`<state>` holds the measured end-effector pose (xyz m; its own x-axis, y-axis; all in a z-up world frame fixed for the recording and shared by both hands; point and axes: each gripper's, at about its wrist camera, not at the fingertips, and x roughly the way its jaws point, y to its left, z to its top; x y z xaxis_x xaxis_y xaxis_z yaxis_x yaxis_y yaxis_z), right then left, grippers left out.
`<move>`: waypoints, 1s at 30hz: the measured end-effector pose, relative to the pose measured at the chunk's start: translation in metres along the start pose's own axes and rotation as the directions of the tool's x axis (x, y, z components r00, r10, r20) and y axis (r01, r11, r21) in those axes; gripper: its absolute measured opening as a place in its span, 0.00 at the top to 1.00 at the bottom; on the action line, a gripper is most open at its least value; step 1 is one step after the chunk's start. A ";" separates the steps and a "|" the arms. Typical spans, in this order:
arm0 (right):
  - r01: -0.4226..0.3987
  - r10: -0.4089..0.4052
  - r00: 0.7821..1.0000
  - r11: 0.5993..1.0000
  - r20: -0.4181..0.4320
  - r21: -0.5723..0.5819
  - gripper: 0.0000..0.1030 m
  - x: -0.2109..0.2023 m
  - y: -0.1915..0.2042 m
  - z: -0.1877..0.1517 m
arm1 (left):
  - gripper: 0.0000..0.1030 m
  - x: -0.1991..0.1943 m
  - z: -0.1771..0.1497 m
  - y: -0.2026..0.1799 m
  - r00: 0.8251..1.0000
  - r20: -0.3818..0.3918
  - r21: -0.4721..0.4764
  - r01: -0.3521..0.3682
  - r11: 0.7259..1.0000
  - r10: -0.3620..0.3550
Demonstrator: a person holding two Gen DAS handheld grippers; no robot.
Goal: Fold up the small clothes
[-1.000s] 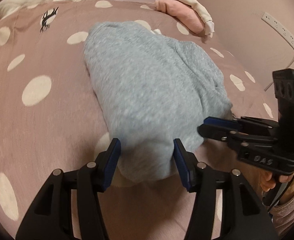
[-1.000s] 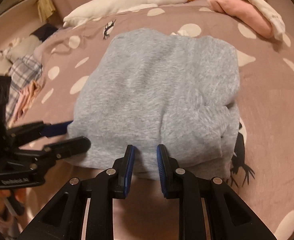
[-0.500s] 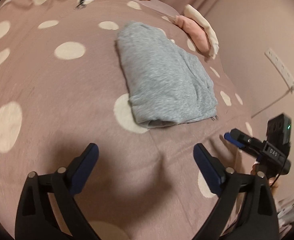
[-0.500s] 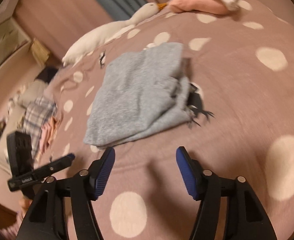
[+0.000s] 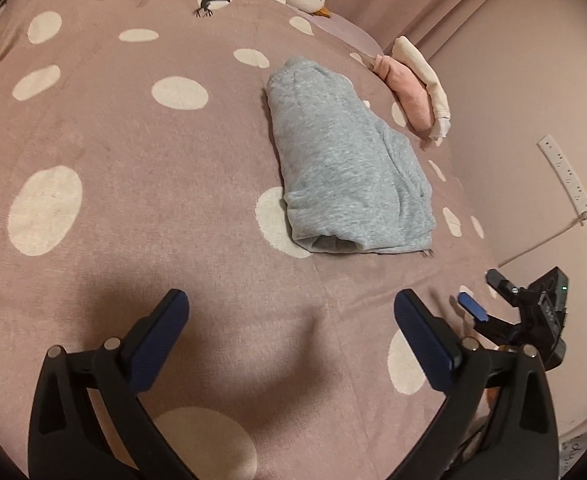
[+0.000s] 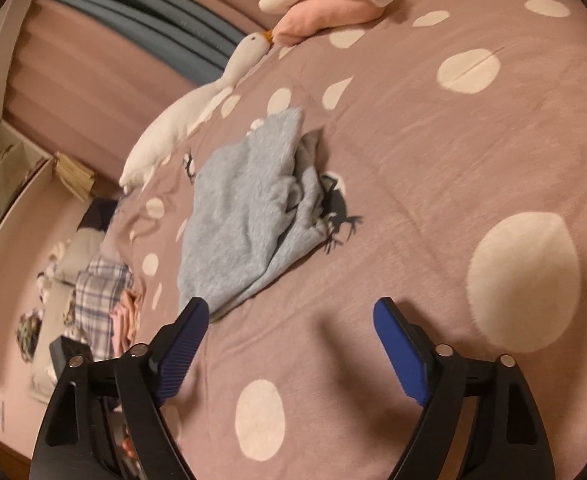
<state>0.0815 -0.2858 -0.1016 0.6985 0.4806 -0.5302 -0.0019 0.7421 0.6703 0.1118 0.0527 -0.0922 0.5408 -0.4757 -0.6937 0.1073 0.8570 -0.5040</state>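
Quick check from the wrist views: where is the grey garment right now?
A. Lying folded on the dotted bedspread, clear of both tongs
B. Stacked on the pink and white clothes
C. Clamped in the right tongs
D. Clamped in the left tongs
A. The grey garment lies folded on the dotted bedspread, ahead of the left tongs and right tongs, whose jaws are opening with nothing between them.

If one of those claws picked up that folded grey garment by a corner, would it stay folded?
Probably not. The grey garment looks soft and fleecy, so it would likely droop and unfold. Its layers lie loose at one edge, so they could slide apart. It seems light, sitting on the spotted bedcover.
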 end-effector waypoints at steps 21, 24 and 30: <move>-0.084 0.084 0.996 0.996 -0.024 -0.005 0.01 0.008 -0.006 0.007 | 0.00 0.008 0.006 -0.012 1.000 0.010 0.004 0.014 1.000 -0.014; -0.086 0.085 0.996 0.996 -0.038 -0.014 0.01 0.012 -0.005 0.009 | 0.00 0.014 0.008 -0.012 1.000 0.000 -0.002 0.013 1.000 -0.013; -0.078 0.078 0.996 0.997 -0.037 -0.020 0.01 0.016 -0.004 0.015 | 0.00 0.024 0.013 -0.011 1.000 -0.016 -0.004 0.018 1.000 -0.018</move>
<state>0.1034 -0.2883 -0.1054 0.6691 0.5538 -0.4956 -0.0709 0.7114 0.6992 0.1340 0.0347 -0.0965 0.5253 -0.4941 -0.6927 0.1133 0.8475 -0.5186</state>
